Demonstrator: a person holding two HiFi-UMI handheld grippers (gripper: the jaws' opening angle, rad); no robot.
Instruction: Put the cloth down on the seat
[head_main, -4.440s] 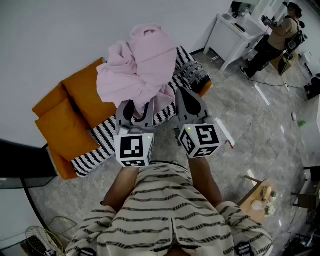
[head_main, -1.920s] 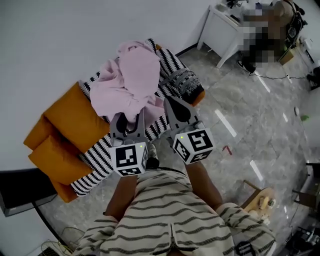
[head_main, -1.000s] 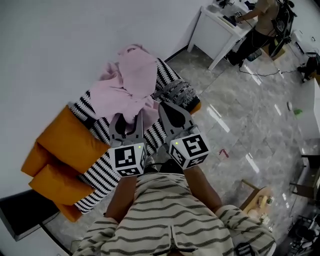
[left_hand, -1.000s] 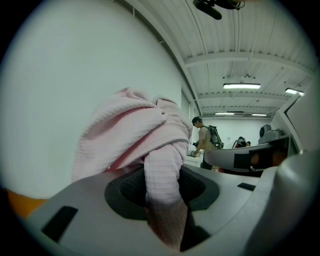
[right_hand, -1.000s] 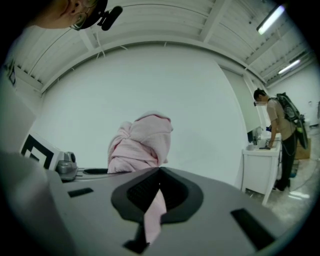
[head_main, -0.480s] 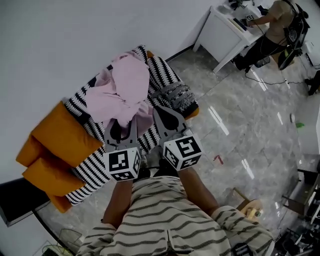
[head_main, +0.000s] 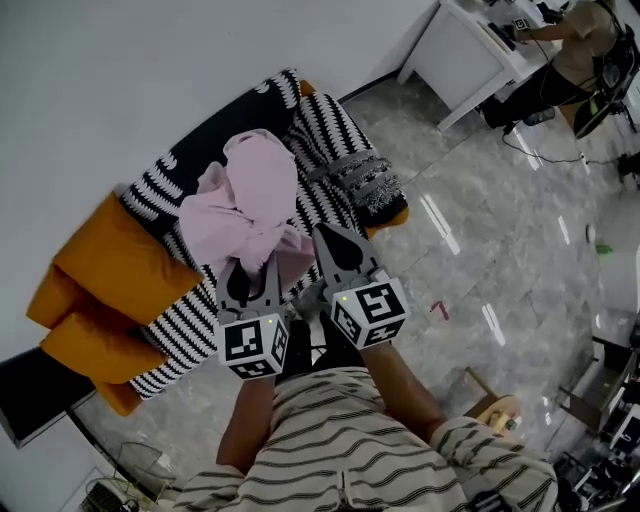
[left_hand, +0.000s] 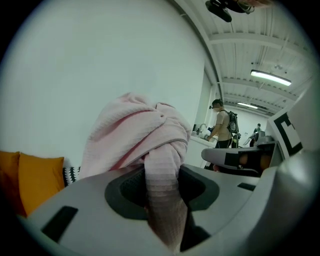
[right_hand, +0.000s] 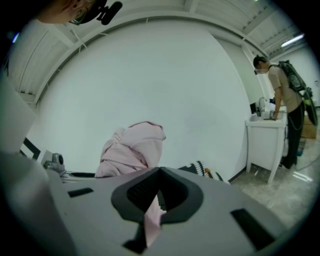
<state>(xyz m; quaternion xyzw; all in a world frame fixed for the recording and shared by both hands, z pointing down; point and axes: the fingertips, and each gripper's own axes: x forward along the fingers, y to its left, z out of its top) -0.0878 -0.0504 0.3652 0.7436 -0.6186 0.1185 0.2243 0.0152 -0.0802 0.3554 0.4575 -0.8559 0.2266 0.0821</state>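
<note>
A bunched pink cloth (head_main: 248, 205) hangs over the sofa seat with the black-and-white striped cover (head_main: 335, 135). My left gripper (head_main: 262, 268) is shut on a thick fold of the cloth (left_hand: 161, 165), which runs down between its jaws. My right gripper (head_main: 324, 236) is shut on a thin corner of the cloth (right_hand: 151, 217); the bulk of the cloth (right_hand: 131, 149) rises to its left. Both grippers sit side by side at the cloth's near edge. In the left gripper view (left_hand: 161, 186) and the right gripper view (right_hand: 159, 175) the jaws are closed.
Orange cushions (head_main: 105, 270) lie on the sofa's left end. A fringed dark throw (head_main: 370, 185) sits on its right end. A white desk (head_main: 465, 50) with a person (head_main: 585, 45) stands at the back right. A small wooden stool (head_main: 490, 410) is on the marble floor.
The pink cloth and both grippers have shifted along the sofa toward the striped seat, and the cloth now hangs over the seat's middle. Both grippers stay shut on it.
</note>
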